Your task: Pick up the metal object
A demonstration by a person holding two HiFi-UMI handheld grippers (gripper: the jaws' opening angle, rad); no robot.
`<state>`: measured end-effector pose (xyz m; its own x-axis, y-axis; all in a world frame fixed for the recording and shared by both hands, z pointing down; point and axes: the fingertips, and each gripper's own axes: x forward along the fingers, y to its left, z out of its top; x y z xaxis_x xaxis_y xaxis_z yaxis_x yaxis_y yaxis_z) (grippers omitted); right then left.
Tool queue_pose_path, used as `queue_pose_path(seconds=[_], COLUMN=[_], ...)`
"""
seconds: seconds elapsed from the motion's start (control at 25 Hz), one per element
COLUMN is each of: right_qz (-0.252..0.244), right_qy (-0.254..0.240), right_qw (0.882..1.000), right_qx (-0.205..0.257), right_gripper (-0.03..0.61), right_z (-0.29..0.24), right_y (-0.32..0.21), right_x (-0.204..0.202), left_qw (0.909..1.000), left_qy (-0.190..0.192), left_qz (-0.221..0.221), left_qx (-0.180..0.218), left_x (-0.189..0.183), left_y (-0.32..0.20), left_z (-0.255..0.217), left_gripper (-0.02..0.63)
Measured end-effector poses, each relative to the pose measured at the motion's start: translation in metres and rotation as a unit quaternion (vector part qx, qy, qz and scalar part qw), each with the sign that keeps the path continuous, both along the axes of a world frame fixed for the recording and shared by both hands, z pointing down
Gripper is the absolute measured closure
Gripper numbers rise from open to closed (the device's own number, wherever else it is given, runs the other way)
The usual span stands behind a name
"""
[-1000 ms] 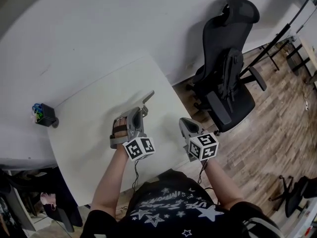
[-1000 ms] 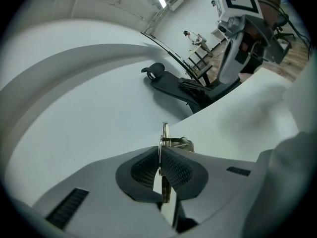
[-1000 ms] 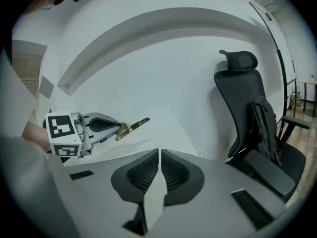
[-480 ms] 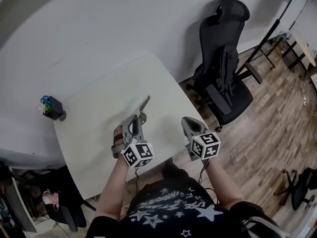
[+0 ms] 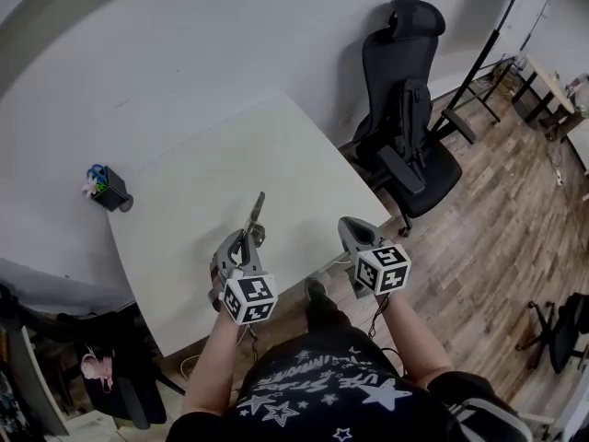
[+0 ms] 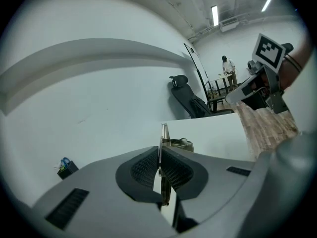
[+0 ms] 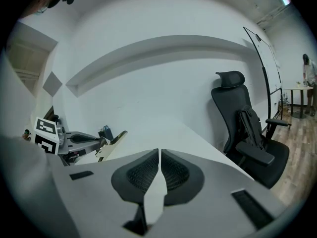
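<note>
A flat metal piece with a hinge-like bracket (image 5: 257, 212) hangs above the white table (image 5: 184, 191), and my left gripper (image 5: 247, 239) is shut on its near end. In the left gripper view the strip (image 6: 164, 133) stands edge-on between the dark pads (image 6: 143, 168) and points away from me. My right gripper (image 5: 346, 230) hovers over the table's right front edge, shut with nothing in it. The right gripper view shows its pads (image 7: 143, 172) almost touching, and at left the left gripper (image 7: 84, 141) with the metal piece (image 7: 113, 144).
A small black holder with coloured items (image 5: 110, 190) stands at the table's far left corner. A black office chair (image 5: 405, 109) is on the wooden floor to the right. A white wall runs behind the table. A person stands far off (image 6: 226, 64).
My left gripper has drawn back towards the person with the metal piece still in it. The right gripper has hardly moved. The head view has shifted.
</note>
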<state>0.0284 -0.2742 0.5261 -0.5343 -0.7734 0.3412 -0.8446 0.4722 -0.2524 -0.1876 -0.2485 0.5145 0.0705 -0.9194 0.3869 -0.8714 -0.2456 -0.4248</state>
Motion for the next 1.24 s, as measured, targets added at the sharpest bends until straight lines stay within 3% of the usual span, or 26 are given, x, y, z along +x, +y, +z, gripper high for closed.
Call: queue_pose_path(seconds=[0.68, 1.24], right_qz=[0.027, 0.028], right_qy=[0.023, 0.027], right_qw=[0.999, 0.999], right_qx=[0.005, -0.006], right_gripper=[0.529, 0.529], right_z=[-0.002, 0.009], right_y=[0.158, 0.236], right_x=[-0.034, -0.038], left_qw=[0.9987, 0.9972], left_qy=[0.045, 0.066], left_qz=[-0.023, -0.023], left_qx=[-0.007, -0.025], left_x=[-0.072, -0.076], left_y=[0.162, 0.242], left_z=[0.004, 0.018], left_gripper=[0.584, 0.584])
